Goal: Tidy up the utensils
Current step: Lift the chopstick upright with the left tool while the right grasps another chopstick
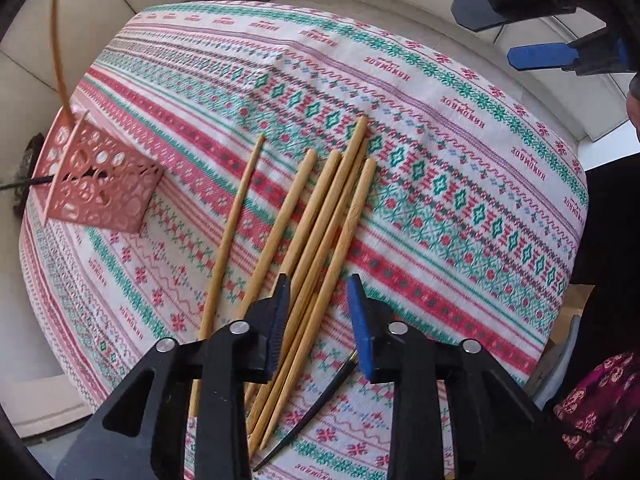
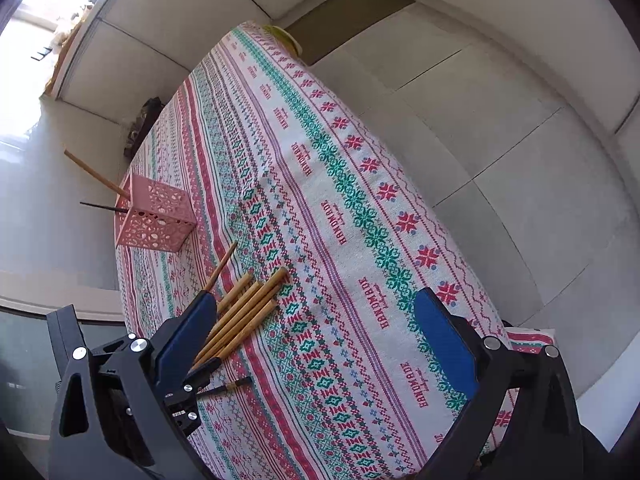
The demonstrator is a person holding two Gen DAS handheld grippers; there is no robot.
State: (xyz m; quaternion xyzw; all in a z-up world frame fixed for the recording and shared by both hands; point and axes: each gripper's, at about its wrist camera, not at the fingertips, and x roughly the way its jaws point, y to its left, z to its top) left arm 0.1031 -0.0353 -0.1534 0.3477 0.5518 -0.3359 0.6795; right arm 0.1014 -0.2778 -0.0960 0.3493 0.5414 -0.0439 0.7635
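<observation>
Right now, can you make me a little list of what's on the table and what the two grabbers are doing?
table cover: patterned cloth
holder: pink basket with holes, near the table's edge
in holder: one wooden chopstick and one black chopstick
on cloth: six wooden chopsticks lying loose, one black chopstick beside them
left gripper: fingers apart above the wooden chopsticks, holding nothing
right gripper: fingers wide open, empty

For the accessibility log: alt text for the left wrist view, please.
The left gripper, jaws slightly apart and empty, hangs over wooden chopsticks lying on a patterned tablecloth. A pink holder at left holds two sticks; the right gripper shows top right.
</observation>
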